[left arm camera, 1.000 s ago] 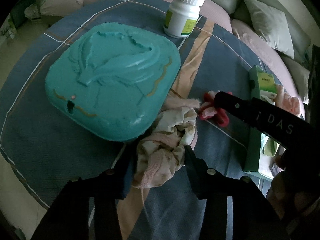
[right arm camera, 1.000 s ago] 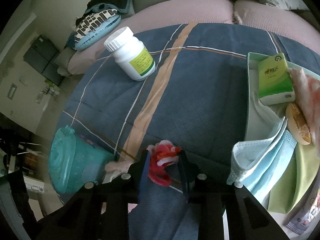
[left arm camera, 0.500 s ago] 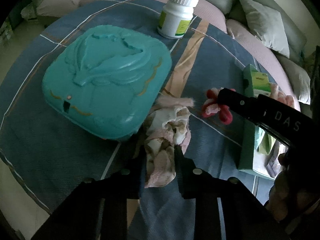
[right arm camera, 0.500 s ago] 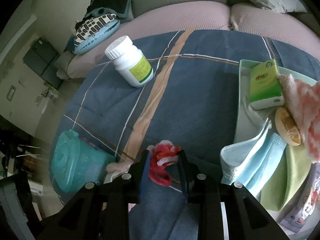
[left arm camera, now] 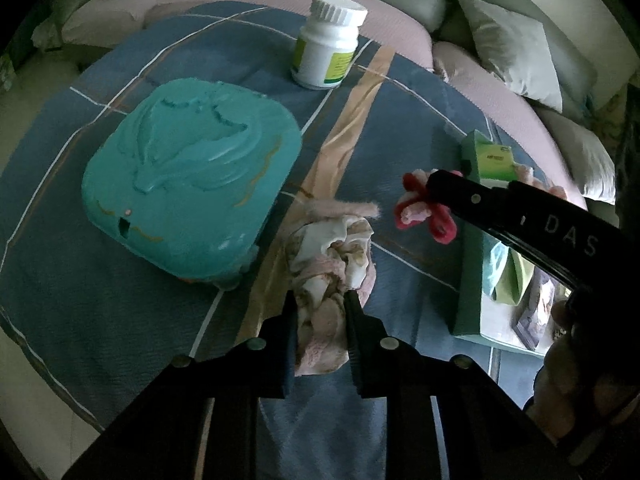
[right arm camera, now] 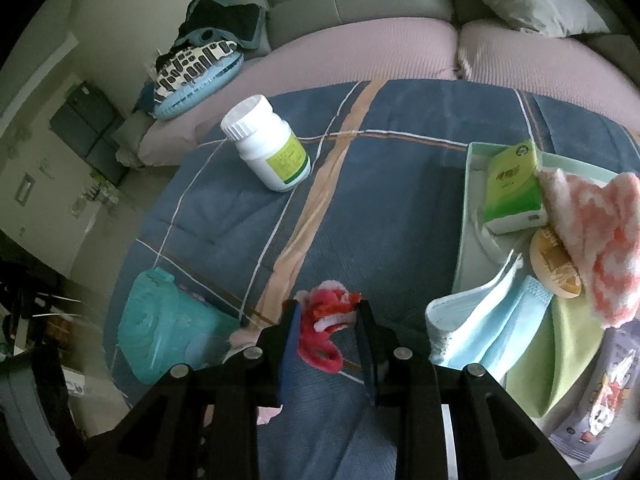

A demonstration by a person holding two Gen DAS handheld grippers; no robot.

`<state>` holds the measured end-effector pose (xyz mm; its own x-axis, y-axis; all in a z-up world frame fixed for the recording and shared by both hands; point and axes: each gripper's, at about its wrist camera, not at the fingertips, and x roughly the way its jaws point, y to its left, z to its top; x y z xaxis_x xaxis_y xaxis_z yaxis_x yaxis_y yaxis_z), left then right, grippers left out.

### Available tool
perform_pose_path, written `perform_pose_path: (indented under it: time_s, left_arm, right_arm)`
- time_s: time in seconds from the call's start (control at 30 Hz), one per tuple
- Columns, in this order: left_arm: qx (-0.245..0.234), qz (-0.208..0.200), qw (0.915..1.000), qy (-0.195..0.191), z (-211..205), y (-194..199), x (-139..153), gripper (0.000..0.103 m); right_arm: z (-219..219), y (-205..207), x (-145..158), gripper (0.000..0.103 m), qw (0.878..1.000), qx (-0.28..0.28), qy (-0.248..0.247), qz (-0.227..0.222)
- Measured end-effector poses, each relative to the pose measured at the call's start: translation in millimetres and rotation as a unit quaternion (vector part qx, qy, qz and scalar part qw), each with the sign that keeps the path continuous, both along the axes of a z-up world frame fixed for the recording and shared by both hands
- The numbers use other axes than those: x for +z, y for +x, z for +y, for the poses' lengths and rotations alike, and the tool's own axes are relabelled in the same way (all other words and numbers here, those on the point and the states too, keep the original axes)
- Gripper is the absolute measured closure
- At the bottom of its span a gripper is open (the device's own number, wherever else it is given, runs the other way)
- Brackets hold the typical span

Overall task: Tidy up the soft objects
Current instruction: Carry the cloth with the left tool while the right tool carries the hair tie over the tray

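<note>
Pink crumpled cloth (left arm camera: 332, 280) sits pinched in the left tongs (left arm camera: 320, 300) at lower centre; right tongs (right arm camera: 326, 316) clamp a red fuzzy piece (right arm camera: 326, 320). Carry each steadily toward the tray (right arm camera: 466, 216) at right, releasing only inside

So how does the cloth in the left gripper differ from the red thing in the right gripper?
The pale cloth is a bigger crumpled bundle of pink and cream; the red scrunchie is small, looped and bright red. Both are soft and clamped: cloth in the left gripper, scrunchie in the right gripper.

"DAS" on right hand-held gripper (left arm camera: 436, 196) arm; other labels unreadable
</note>
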<state>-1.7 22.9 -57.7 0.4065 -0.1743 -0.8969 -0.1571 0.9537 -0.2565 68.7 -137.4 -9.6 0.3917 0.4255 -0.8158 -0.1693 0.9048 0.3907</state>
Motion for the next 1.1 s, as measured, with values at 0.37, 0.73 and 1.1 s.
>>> perform_pose_path:
  time_s: [0.37,0.73,1.1]
  left_arm:
    - [-0.008,-0.046,0.9989,0.003,-5.3,-8.2,33.5,0.081]
    - [-0.022,-0.116,0.9925,0.03,-25.5,-5.2,95.9,0.081]
    - [-0.094,-0.169,0.9797,0.053,-87.8,11.9,146.7,0.081]
  right_arm:
    - [-18.4,-8.0,33.6,0.074,0.999,-0.022,0.019,-0.045]
    - [-62.3,-24.1,83.4,0.074,0.991,-0.07,0.023,-0.115]
    - [-158.6,-42.4,102.7,0.074,0.972,-0.19,0.017,-0.137]
